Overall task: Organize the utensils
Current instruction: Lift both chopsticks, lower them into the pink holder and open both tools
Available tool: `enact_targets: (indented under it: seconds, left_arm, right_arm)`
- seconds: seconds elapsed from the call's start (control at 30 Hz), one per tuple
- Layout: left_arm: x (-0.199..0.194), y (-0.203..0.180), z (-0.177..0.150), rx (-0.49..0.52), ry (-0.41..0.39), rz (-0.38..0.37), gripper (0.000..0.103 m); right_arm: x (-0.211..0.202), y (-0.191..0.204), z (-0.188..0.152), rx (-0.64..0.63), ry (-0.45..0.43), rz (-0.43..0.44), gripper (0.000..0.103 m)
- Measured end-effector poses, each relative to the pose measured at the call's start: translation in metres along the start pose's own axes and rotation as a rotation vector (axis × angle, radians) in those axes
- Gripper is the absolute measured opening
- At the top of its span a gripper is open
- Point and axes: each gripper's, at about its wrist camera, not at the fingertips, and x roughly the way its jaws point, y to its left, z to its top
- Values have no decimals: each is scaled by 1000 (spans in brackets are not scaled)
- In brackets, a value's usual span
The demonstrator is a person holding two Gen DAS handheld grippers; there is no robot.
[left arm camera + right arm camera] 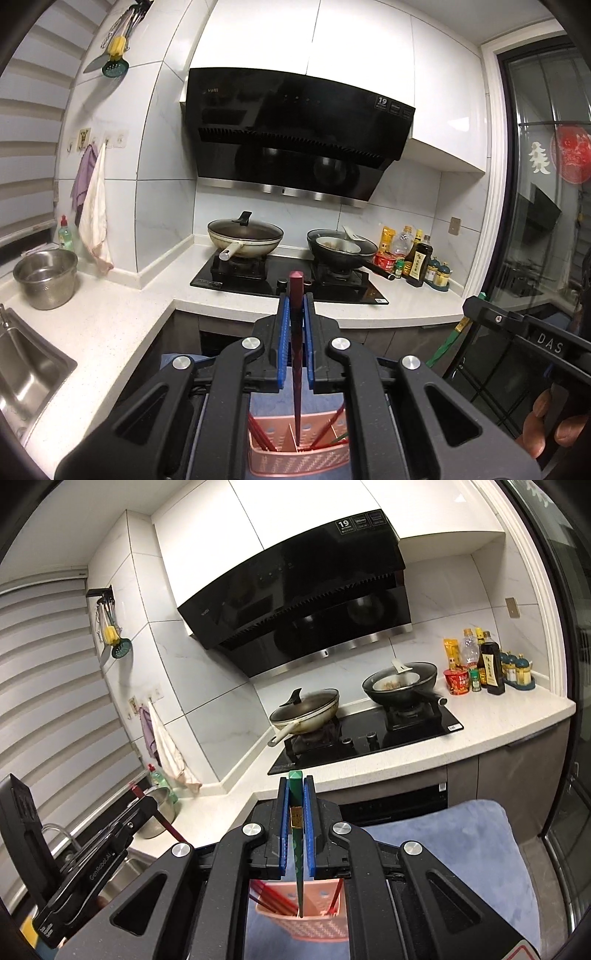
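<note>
Red chopstick (296, 332) in left gripper (296, 295), green chopstick (296, 834) in right gripper (296, 779).

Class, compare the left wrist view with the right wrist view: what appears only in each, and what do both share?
Left wrist only: the dark red chopstick clamped end-on in the left gripper, and red paper cutouts on the glass door.
Right wrist only: the green chopstick clamped in the right gripper, and a blue fleece cushion.
Both: the pink perforated plastic utensil basket, the black range hood and two woks on the hob.

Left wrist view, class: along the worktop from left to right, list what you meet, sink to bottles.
Sink → steel pot → cream wok → black wok → sauce bottles.
</note>
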Motion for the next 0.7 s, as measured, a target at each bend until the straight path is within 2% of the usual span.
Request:
enact_targets:
  seconds: [0.23, 0.7]
  left_arm:
    - [25, 9, -8, 12, 13, 21, 7]
    - [68, 24, -46, -19, 126, 44, 7]
  right_arm:
    - [35, -7, -4, 5, 31, -18, 7]
    - [83, -29, -40, 19, 141, -62, 7]
